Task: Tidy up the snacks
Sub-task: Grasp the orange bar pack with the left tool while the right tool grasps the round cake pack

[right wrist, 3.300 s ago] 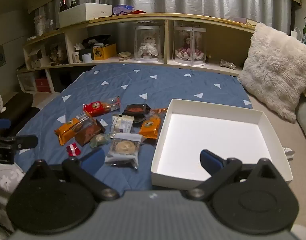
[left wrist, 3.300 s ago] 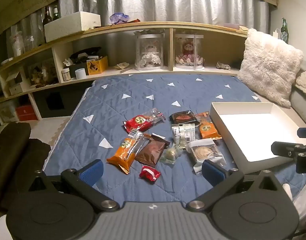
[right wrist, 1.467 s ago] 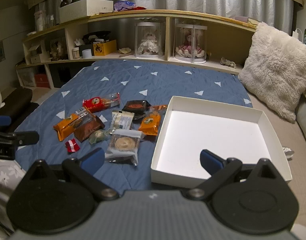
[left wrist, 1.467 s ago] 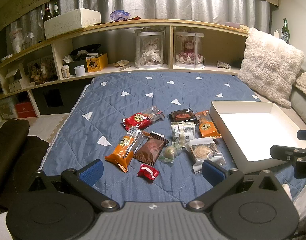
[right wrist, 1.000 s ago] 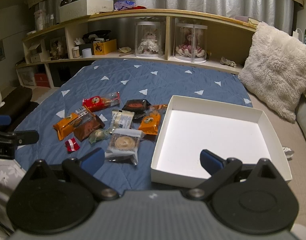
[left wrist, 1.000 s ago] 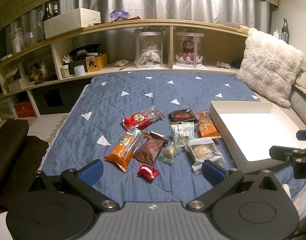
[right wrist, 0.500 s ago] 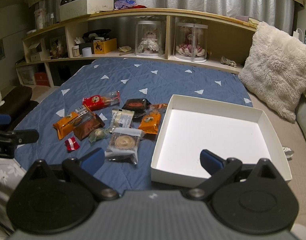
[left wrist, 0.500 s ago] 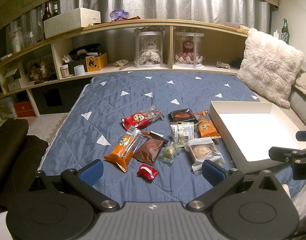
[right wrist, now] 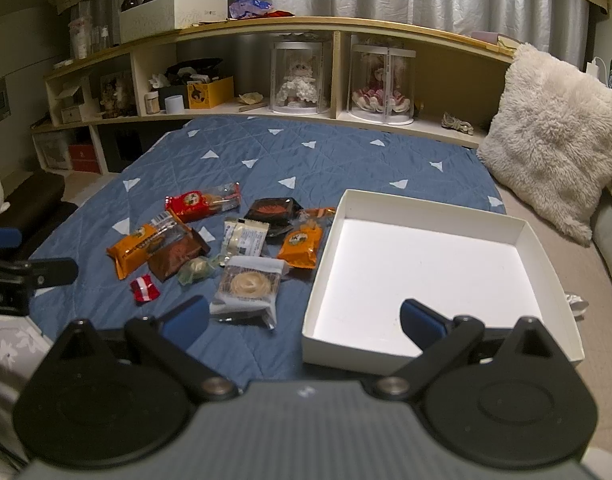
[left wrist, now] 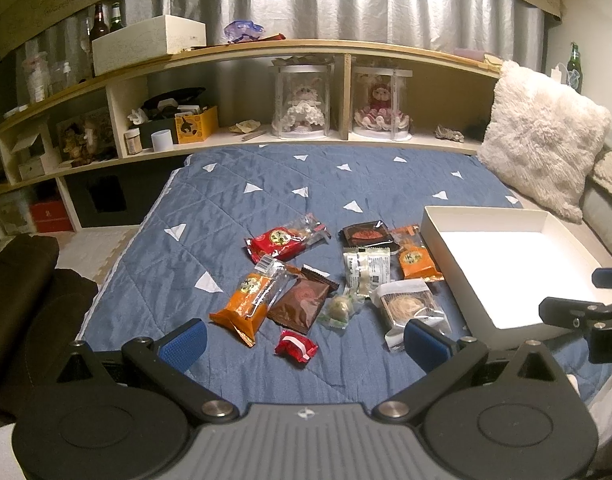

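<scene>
Several wrapped snacks lie in a loose group on the blue quilt (left wrist: 234, 208): a red pack (left wrist: 284, 239), an orange bar (left wrist: 252, 300), a brown pack (left wrist: 302, 300), a small red candy (left wrist: 297, 347) and a clear-wrapped pastry (left wrist: 410, 308). An empty white box (left wrist: 502, 256) stands to their right; it also shows in the right wrist view (right wrist: 422, 264). My left gripper (left wrist: 306, 338) is open and empty, just in front of the snacks. My right gripper (right wrist: 304, 318) is open and empty, in front of the box's near left corner.
A wooden shelf (left wrist: 346, 50) with doll cases, boxes and bottles runs along the back. A fluffy cream pillow (left wrist: 542, 136) leans at the right. A dark cushion (left wrist: 22, 300) lies left of the quilt. The right gripper shows at the right edge of the left wrist view (left wrist: 586, 312).
Both grippers have stayed nearly still, with only a slight drift of the views. Nothing has been taken hold of.
</scene>
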Available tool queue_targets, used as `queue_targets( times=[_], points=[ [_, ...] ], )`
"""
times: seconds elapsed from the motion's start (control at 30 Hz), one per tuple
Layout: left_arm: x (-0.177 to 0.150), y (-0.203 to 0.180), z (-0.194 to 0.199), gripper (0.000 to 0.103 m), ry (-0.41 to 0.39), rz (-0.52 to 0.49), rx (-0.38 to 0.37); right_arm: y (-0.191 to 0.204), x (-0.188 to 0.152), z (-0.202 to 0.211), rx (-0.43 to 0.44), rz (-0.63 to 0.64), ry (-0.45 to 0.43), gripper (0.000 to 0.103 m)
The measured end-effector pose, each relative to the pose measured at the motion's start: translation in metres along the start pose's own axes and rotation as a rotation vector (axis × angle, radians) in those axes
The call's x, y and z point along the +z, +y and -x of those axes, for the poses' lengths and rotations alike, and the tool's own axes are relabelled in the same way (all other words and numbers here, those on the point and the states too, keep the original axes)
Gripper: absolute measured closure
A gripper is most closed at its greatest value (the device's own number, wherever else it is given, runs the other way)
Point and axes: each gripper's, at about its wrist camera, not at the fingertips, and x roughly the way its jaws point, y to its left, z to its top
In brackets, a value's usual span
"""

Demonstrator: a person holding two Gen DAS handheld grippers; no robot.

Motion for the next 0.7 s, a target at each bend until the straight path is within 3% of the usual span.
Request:
queue_targets(
  times=[0.33, 0.7],
  points=[
    [0.018, 0.001, -0.009, 0.0, 0.022, 0.029, 0.022, -0.002, 0.013, -0.013, 0.05, -0.041, 0.024, 0.001],
    [0.052, 0.003, -0.038, 0.0, 0.005, -0.003, 0.029, 0.0, 0.039, -0.046, 0.058, -0.047, 0.031, 0.001]
  ],
)
